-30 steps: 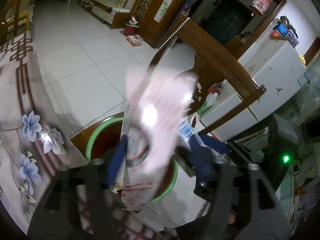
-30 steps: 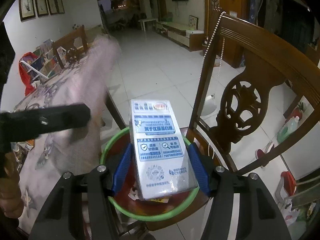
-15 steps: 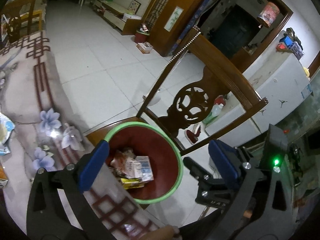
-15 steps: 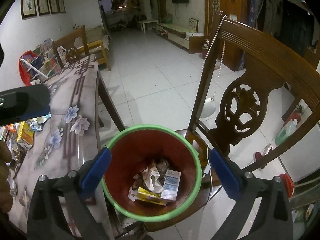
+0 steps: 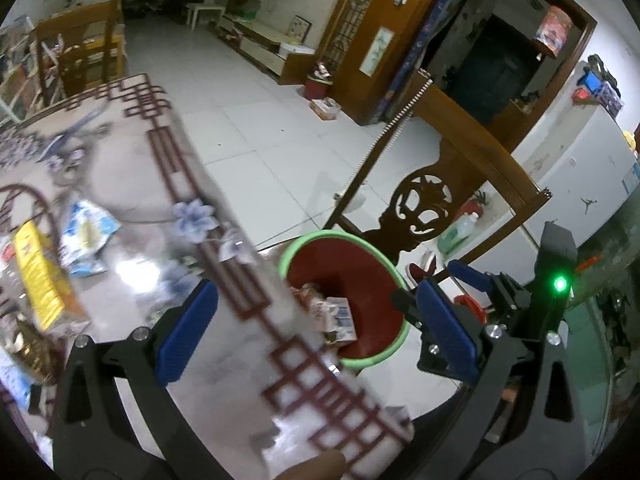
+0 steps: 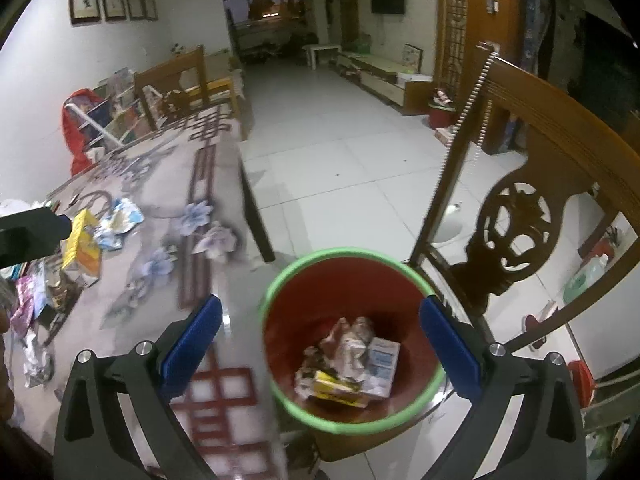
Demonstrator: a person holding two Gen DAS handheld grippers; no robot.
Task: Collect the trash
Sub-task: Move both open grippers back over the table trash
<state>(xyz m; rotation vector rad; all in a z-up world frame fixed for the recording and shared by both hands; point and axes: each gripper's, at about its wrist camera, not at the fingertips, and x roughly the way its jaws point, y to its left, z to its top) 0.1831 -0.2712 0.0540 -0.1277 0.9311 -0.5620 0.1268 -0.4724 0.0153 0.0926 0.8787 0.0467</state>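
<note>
A red bin with a green rim [image 6: 280,284] [image 5: 362,238] stands on a wooden chair seat beside the table. Inside lie crumpled wrappers and a white box [image 6: 382,360] [image 5: 340,314]. My right gripper [image 6: 320,344] is open and empty above the bin. My left gripper [image 5: 316,322] is open and empty over the table edge, left of the bin. More trash lies on the table: a yellow box [image 5: 42,276] [image 6: 82,242], a blue-white wrapper [image 5: 86,232] [image 6: 120,220] and crumpled paper [image 6: 36,362].
The table [image 5: 132,184] has a floral cloth with a dark red border. A carved wooden chair back [image 6: 516,216] rises right of the bin. The other gripper's body [image 5: 556,280] shows at right. White tiled floor [image 6: 340,168] lies beyond.
Both grippers opened and dropped their items, a pink wrapper and a white box, into the bin. Both then swung left toward the table.
</note>
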